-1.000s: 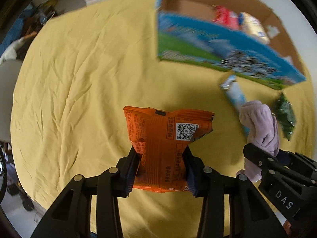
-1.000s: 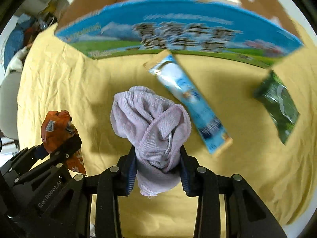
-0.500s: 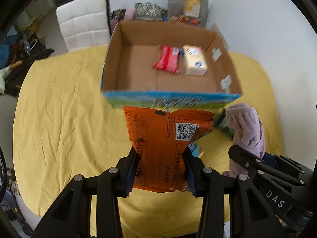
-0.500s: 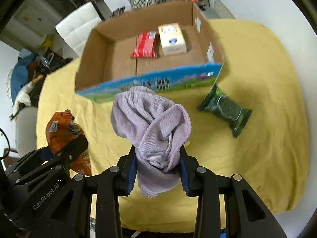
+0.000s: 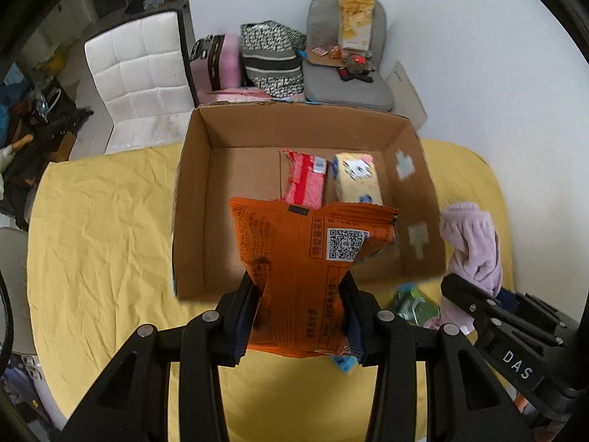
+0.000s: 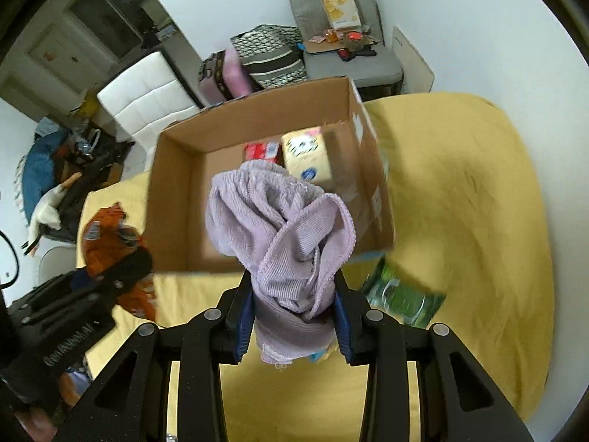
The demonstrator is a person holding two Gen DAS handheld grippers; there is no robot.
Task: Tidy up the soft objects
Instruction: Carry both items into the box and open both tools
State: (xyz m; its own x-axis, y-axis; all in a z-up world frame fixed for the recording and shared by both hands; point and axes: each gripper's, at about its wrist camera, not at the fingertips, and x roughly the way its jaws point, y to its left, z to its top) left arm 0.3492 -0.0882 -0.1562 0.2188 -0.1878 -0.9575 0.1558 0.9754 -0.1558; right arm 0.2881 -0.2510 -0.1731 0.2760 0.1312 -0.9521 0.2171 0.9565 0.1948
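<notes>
Orange snack packet [image 5: 302,276] — covers the cardboard box's [image 5: 191,191] near wall and part of the red pack [image 5: 303,182]. Lilac cloth [image 6: 283,235] — hides the box floor's middle and the red pack's lower half in the right wrist view. Green packet [image 6: 403,296] motion-blurred, print unreadable. Blue item [image 5: 344,362] beneath the left fingers, mostly hidden.

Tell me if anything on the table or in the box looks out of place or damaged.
One thing stands out: a green packet lies on the yellow tablecloth outside the cardboard box, by its near right corner, while a red pack and a yellow pack lie inside. Nothing looks spilled or torn.
</notes>
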